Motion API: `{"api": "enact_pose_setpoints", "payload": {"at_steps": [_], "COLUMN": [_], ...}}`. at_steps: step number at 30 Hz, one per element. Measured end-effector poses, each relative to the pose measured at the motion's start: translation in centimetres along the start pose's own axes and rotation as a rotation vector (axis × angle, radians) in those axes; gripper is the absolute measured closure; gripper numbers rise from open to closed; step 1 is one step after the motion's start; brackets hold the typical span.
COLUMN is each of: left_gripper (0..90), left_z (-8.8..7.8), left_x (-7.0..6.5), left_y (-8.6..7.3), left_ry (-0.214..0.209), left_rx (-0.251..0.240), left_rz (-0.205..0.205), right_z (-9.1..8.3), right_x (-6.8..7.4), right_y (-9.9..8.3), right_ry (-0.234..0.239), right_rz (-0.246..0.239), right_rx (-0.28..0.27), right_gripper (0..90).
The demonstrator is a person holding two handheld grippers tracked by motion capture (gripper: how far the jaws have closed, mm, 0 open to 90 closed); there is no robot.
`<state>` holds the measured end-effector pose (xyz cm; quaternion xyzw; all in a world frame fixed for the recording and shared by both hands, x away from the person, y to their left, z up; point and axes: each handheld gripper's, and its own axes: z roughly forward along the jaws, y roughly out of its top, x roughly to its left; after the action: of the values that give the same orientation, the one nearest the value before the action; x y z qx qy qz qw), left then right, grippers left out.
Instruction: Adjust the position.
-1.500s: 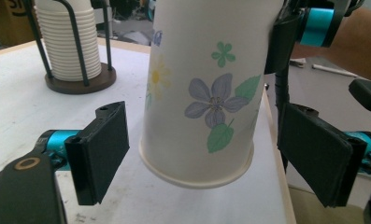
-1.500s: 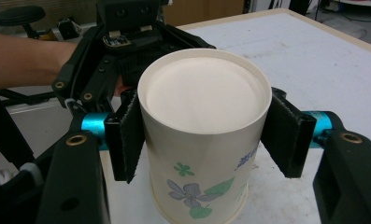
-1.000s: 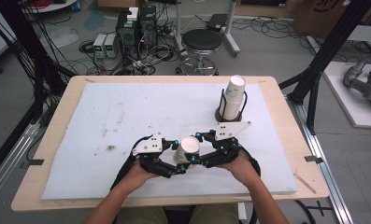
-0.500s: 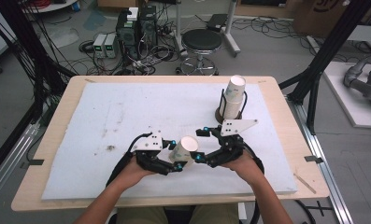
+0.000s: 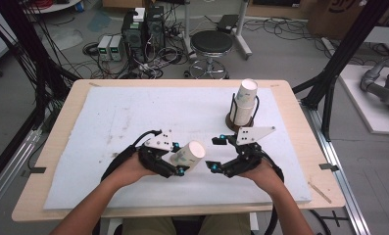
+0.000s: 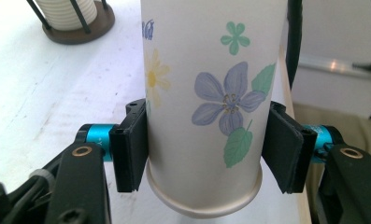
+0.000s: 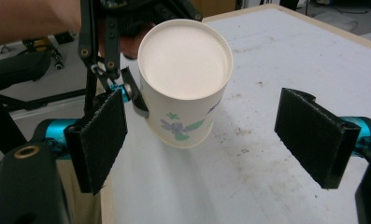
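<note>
A white paper cup (image 5: pixel 188 154) printed with flowers lies tilted in my left gripper (image 5: pixel 178 158), a little above the white mat (image 5: pixel 133 117). In the left gripper view both black pads (image 6: pixel 131 154) press on the cup (image 6: pixel 206 93) near its base; the jaws have just been closing on it. My right gripper (image 5: pixel 215 152) stands open just right of the cup, its jaws having just opened with nothing held. In the right gripper view the cup's open mouth (image 7: pixel 185 79) faces me, ahead of the spread pads (image 7: pixel 101 135).
A stack of matching cups (image 5: pixel 243 105) stands in a dark wire holder at the mat's back right, and its round base (image 6: pixel 80 32) appears in the left gripper view. The wooden table edge (image 5: pixel 300 127) frames the mat. A stool and cables sit beyond.
The right gripper has let go of the cup and opened wide. The left gripper has closed on the cup and lifted it slightly off the mat.
</note>
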<state>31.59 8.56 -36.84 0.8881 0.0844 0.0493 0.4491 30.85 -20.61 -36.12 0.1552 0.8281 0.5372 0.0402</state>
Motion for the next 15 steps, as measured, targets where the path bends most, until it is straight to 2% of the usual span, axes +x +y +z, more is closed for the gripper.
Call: {"api": "enact_pose_setpoints", "payload": {"at_steps": [8,15], "left_gripper": [38.0,38.3], "left_z": [0.0,0.0], "left_x": [0.4,0.3], "left_y": [1.3,2.1], "left_ry": [-0.016,-0.038], "left_rx": [0.119,0.177], "left_rz": [0.053,0.086], "right_z": [0.1,0.2], "right_x": [0.2,0.2], "right_y": [0.0,-0.1], "right_ry": [-0.001,-0.007], "right_rz": [-0.022,-0.031], "right_rx": [0.027,0.046], "right_gripper": [17.4,17.4]}}
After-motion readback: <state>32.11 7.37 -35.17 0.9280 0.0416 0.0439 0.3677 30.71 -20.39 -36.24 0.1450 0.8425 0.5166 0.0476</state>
